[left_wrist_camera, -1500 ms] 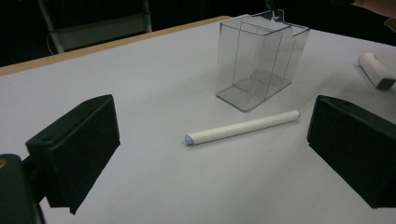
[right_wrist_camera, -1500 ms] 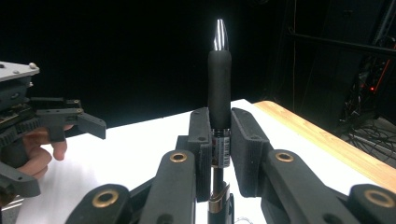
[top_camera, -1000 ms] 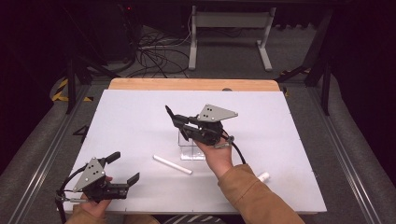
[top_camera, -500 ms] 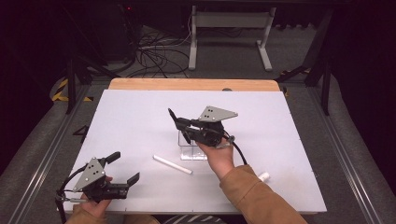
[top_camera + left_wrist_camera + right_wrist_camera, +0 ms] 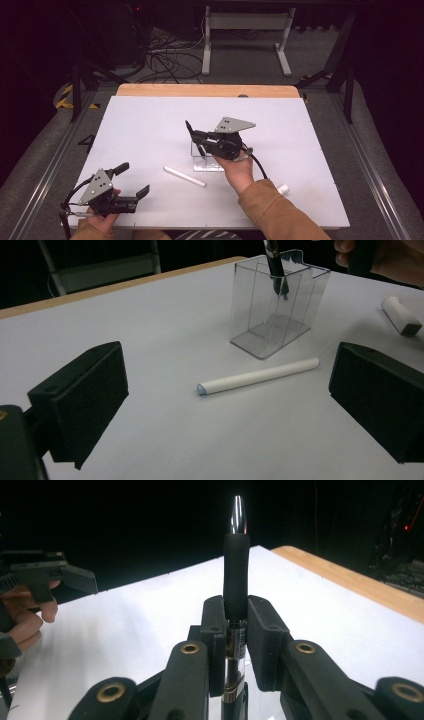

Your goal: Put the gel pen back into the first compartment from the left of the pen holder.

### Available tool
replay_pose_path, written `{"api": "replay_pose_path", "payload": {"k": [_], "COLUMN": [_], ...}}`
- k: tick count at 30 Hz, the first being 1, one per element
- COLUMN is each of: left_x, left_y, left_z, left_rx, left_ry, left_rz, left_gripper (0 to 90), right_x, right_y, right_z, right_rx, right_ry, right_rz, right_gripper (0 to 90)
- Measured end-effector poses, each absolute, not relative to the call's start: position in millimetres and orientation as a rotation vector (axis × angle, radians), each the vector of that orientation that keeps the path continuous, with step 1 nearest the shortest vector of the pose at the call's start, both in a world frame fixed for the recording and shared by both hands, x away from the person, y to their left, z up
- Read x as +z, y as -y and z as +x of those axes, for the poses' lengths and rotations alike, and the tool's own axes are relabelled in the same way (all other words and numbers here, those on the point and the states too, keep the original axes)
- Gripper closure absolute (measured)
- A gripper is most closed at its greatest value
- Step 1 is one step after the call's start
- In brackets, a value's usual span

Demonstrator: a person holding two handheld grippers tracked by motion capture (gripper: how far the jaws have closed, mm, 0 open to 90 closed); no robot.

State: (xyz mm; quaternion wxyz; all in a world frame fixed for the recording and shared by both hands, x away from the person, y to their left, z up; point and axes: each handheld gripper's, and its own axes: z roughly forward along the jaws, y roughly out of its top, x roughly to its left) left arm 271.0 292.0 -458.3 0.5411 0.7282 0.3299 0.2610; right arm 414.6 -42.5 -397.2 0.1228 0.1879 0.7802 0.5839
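High view shows the right gripper (image 5: pixel 192 134) above the clear holder (image 5: pixel 207 159) in the middle of the white table (image 5: pixel 300 150). Its jaws are pinching a black pen (image 5: pixel 235 570), and in the left gripper view the lower end of this pen is already inside the open top of the holder, not yet at its floor. I judge the step in hand is putting the pen into the holder. The next move probably calls for lowering the pen straight, without leaning on the thin wall, because the holder looks light and may tip, and then for spreading the jaws.

The left gripper (image 5: pixel 134 181) hovers near the front left corner of the table with its jaws spread wide and nothing between them. A white pen (image 5: pixel 257 376) lies flat just beside the holder, apart from it. A small white cap-like piece (image 5: pixel 401 316) lies further away, near the right sleeve. Neither one stands in the way of the lowering
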Motion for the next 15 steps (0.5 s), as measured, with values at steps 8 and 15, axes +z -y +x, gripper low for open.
{"api": "replay_pose_path", "payload": {"k": [8, 15], "left_x": [-458.5, -458.8], "left_y": [-291.4, -290.8], "left_z": [271.3, 271.2], "left_rx": [0.619, 0.613], "left_ry": [-0.783, -0.789], "left_rz": [1.728, 1.724], "left_gripper": [3.2, 3.2], "right_x": [-400.0, -392.9], "right_y": [43.8, 51.2], "right_z": [412.8, 408.0], "right_rx": [1.643, 1.605], "right_ry": [-2.304, -2.304], "right_rz": [0.572, 0.613], "right_gripper": [65.2, 35.8]}}
